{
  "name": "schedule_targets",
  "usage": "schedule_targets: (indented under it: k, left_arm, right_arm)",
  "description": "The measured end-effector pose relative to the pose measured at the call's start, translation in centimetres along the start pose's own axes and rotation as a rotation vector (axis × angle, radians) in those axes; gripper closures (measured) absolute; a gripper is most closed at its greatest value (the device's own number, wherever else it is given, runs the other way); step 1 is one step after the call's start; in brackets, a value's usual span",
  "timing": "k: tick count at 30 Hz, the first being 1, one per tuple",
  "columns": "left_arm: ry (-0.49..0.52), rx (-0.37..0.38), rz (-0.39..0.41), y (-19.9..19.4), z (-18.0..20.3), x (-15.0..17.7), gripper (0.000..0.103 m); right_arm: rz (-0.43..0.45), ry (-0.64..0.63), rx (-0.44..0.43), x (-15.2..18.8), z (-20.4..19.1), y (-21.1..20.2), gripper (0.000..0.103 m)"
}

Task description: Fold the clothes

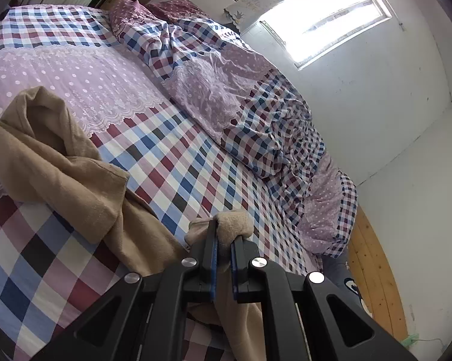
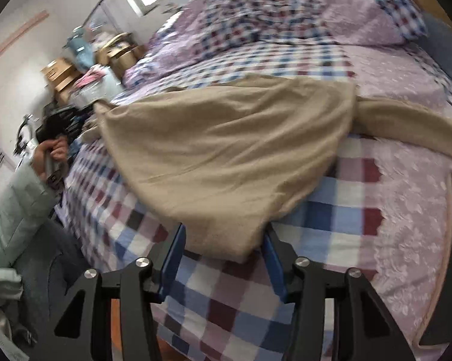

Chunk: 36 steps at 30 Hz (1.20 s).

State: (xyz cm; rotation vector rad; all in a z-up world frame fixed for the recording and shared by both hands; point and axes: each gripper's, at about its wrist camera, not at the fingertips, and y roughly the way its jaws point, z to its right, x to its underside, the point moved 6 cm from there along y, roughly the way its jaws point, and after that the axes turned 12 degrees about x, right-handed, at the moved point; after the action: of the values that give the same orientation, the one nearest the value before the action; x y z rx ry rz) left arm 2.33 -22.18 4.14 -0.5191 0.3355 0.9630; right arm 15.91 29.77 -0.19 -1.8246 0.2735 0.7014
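Note:
A tan garment (image 1: 60, 165) lies crumpled on the checked bed sheet (image 1: 180, 165). In the left wrist view my left gripper (image 1: 224, 231) is shut on a bunched corner of it, and the cloth hangs down below the jaws. The right wrist view shows the tan garment (image 2: 226, 138) spread across the bed sheet (image 2: 331, 225), one sleeve trailing off to the right. My right gripper (image 2: 224, 234) stands open over the near edge of the cloth. That edge lies between the blue pads, which do not press on it.
A rumpled checked and lilac duvet (image 1: 226, 90) is heaped along the wall side of the bed. A person's hand (image 2: 51, 150) and pale sleeve (image 2: 15, 204) are at the bed's left edge. Cardboard boxes (image 2: 60, 72) stand beyond. Wooden floor (image 1: 373, 270) borders the bed.

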Motion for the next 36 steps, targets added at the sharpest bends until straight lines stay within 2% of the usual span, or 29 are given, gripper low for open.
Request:
schedule_targets:
  k: [1,2,6,9,10,13,15,16,22,23,24,26,29,33,34,36]
  left_arm:
    - [-0.004,0.000,0.002,-0.1,-0.1,0.0,0.098]
    - [-0.009,0.002,0.003,-0.1,-0.2,0.0,0.098]
    - [-0.025,0.016,0.007,0.0,-0.2,0.0,0.098]
    - [-0.023,0.041,0.007,0.2,0.3,-0.1,0.098]
    - [-0.022,0.051,0.005,0.3,0.5,-0.1,0.098]
    - [-0.014,0.073,0.010,0.7,1.0,-0.5,0.098]
    - [-0.011,0.076,0.019,1.0,1.0,-0.9,0.098]
    - [-0.010,0.075,0.025,1.1,0.9,-1.2,0.098]
    - [-0.065,0.028,0.009,2.7,-1.8,-1.5,0.098]
    - [-0.069,0.017,-0.001,3.0,-2.2,-1.5,0.098]
    - [-0.071,0.006,-0.010,3.2,-2.7,-1.4,0.098]
    - [-0.067,-0.008,-0.023,3.8,-3.3,-1.3,0.098]
    - [-0.075,-0.015,-0.040,4.5,-4.1,-1.0,0.098]
    - [-0.093,-0.014,-0.051,5.2,-4.8,-0.8,0.098]
    - [-0.097,-0.013,-0.052,5.3,-4.9,-0.7,0.098]
    - [-0.103,-0.012,-0.052,5.6,-5.2,-0.7,0.098]
  right_arm:
    - [0.015,-0.019,-0.018,-0.3,-0.8,-0.1,0.070]
    - [0.032,-0.036,-0.047,-0.7,-1.4,-0.4,0.097]
    - [0.078,-0.055,-0.131,-2.4,-3.1,-0.9,0.097]
    - [0.177,0.001,-0.154,-5.7,-2.4,-1.7,0.097]
    - [0.229,0.048,-0.147,-7.2,-1.6,-2.1,0.097]
    - [0.376,0.297,-0.114,-11.1,2.9,-2.6,0.097]
    - [0.397,0.474,-0.110,-12.4,6.6,-1.3,0.097]
    - [0.379,0.521,-0.071,-12.7,8.1,-0.1,0.097]
    - [0.173,0.672,0.062,-11.3,11.4,7.1,0.093]
    - [0.170,0.673,0.081,-11.4,11.6,7.4,0.088]
    - [0.183,0.668,0.102,-11.6,11.7,7.2,0.073]
    - [0.208,0.656,0.145,-12.0,11.8,6.4,0.053]
    - [0.221,0.618,0.181,-12.2,11.2,4.6,0.053]
    - [0.222,0.488,0.113,-12.1,8.3,2.3,0.052]
    - [0.219,0.431,0.108,-12.2,7.4,2.2,0.052]
    - [0.201,0.293,0.161,-11.9,5.6,2.4,0.052]
